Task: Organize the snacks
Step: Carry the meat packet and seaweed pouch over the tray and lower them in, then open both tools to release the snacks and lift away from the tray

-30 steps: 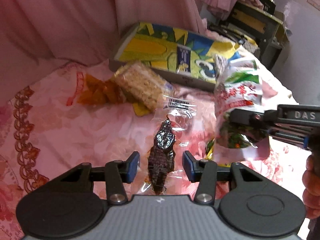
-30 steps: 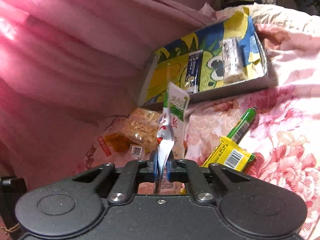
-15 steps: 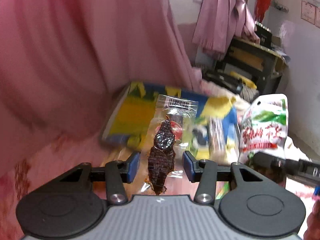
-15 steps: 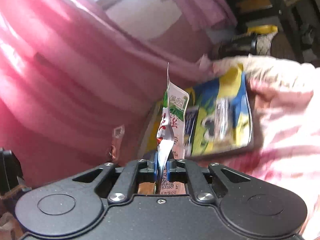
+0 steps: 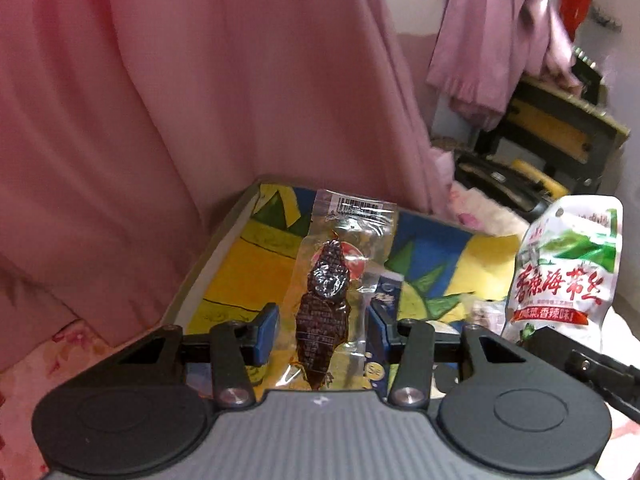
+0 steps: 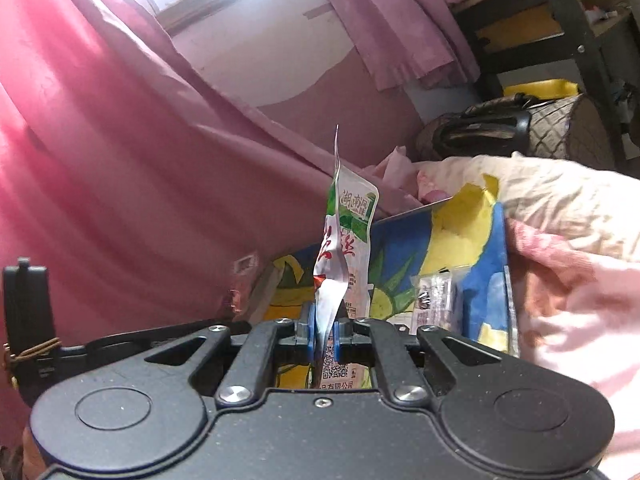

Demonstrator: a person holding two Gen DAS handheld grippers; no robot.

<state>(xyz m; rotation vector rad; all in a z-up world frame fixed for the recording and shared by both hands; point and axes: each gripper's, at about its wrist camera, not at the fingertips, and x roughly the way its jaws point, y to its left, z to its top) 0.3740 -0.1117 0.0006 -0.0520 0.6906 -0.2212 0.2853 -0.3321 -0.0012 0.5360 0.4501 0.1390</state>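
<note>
Against pink drapery, the shallow cartoon-printed cardboard box (image 5: 248,264), already containing two small packets, is approached by the left gripper (image 5: 322,330), its jaws wide apart around a clear-wrapped dark dried-meat snack (image 5: 326,304) whose means of support cannot be told, and the right gripper (image 6: 323,330), its jaws clamped on a white-and-green foil pouch (image 6: 346,236), both snacks undeposited.

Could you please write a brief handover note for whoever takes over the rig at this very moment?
Left gripper: a clear packet of dark dried snack stands between its fingers, lifted in front of the colourful box; whether the fingers clamp it cannot be told.
Right gripper: shut on the white and green seaweed pouch, held upright, also before the box.
In the box: a small blue packet and a clear wrapped bar.
Done: both snacks picked up and brought to the box.
Left: set both into the box and release them.
</note>
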